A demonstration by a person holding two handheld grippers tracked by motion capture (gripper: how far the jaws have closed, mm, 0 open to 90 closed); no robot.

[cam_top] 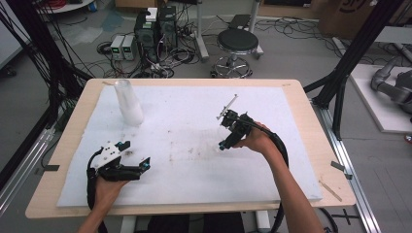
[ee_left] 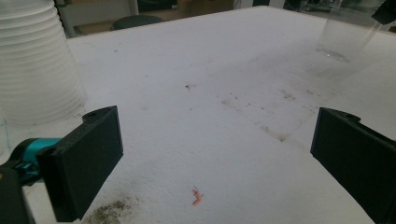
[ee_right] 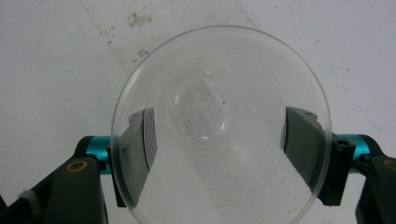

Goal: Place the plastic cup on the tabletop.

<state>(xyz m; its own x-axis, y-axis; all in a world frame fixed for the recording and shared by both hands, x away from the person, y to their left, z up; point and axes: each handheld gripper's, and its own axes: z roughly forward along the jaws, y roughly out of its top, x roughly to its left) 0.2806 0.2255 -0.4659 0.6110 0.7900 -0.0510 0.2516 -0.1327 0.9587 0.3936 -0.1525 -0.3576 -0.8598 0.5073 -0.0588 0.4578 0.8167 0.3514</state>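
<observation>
A clear plastic cup (ee_right: 201, 100) sits mouth-up between the two black jaws of my right gripper (ee_right: 219, 140), which press on its sides. In the left gripper view the same cup (ee_left: 343, 39) stands upright far off at the top right, its base at or just above the white mat; I cannot tell if it touches. In the high view my right gripper (cam_top: 226, 141) is right of the mat's centre, pointing down and left. A tall stack of clear cups (cam_top: 128, 103) stands at the back left. My left gripper (cam_top: 137, 154) rests near the front left, open with nothing between its jaws.
A white foam mat (cam_top: 194, 111) covers most of the wooden table (cam_top: 316, 145). The cup stack (ee_left: 35, 65) is close on the left of my left gripper (ee_left: 215, 154). A small orange scrap (ee_left: 197, 197) and dirt marks lie on the mat. A stool (cam_top: 237, 43) and cables sit beyond the table.
</observation>
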